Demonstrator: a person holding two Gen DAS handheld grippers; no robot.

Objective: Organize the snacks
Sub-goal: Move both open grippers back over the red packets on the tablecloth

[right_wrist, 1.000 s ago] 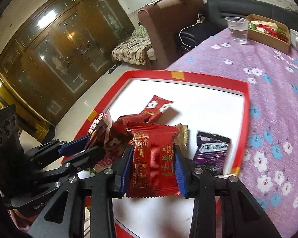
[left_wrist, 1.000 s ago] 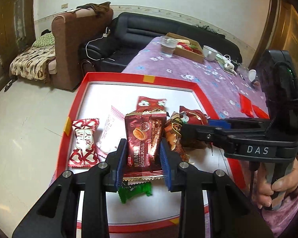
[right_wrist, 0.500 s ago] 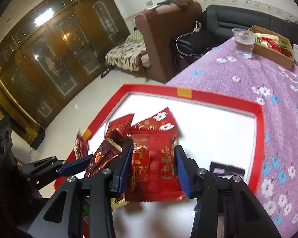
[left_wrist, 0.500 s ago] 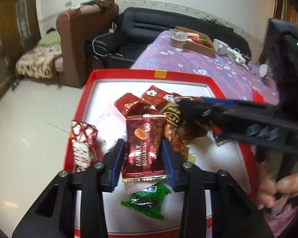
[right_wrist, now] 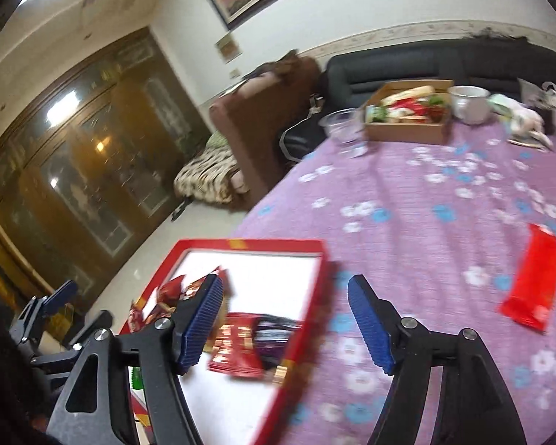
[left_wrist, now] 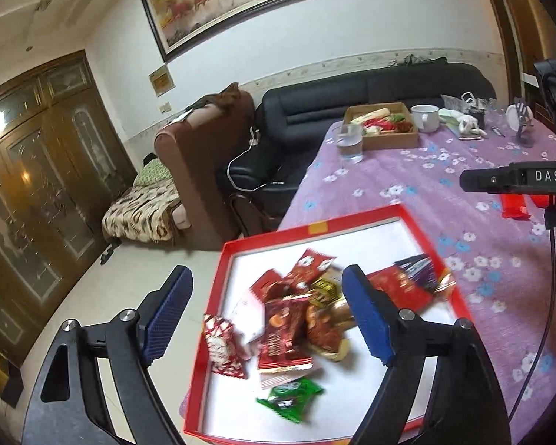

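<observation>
On floral purple tablecloth (left_wrist: 407,185), red tray (left_wrist: 218,319), black sofa (left_wrist: 352,100) behind

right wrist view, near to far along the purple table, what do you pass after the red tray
red tray → clear plastic cup → cardboard box of snacks → black sofa beyond the table's far edge. The white mug sits level with the box, so I leave it out.
</observation>
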